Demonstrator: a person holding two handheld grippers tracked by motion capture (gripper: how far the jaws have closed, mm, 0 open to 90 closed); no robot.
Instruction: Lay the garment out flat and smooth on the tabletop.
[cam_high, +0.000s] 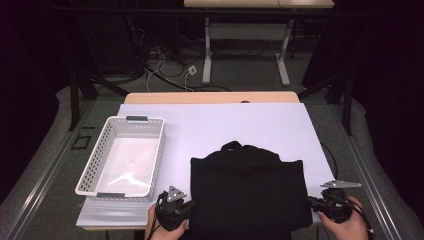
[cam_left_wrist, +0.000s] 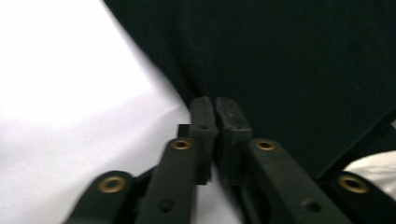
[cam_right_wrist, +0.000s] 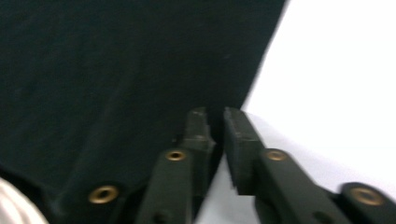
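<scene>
- My left tongs (cam_high: 186, 206) sit at the near left edge of the black garment (cam_high: 247, 192), and my right tongs (cam_high: 311, 201) at its near right edge, so the cloth lies flat on the bench (cam_high: 240, 125) between the two.
- In the left gripper view the left tongs (cam_left_wrist: 214, 101) are pressed together, tips right at the hem where black cloth meets the white sheet (cam_left_wrist: 70, 93). I judge they are pinching the edge of the garment (cam_left_wrist: 280, 60), though the fabric between the pads is too dark to make out plainly.
- In the right gripper view the right tongs (cam_right_wrist: 215, 112) are likewise drawn in, with a thin gap showing at the tips, and they sit on the garment (cam_right_wrist: 116, 70) edge. Again I take this as a pinch on the hem.
- The garment's collar end lies far from both tongs, toward the back of the bench.
- A white basket (cam_high: 122, 155) stands beyond and outward of the left tongs, apart from the cloth.
- Step in hand, as I read it: gripping the two near corners to start a fold.
- Next move, I think: lift both corners together, level with each other, carry them away from me over the cloth toward the collar and lay them down. It calls for even height and pace so the hem doesn't skew or slip free.
</scene>
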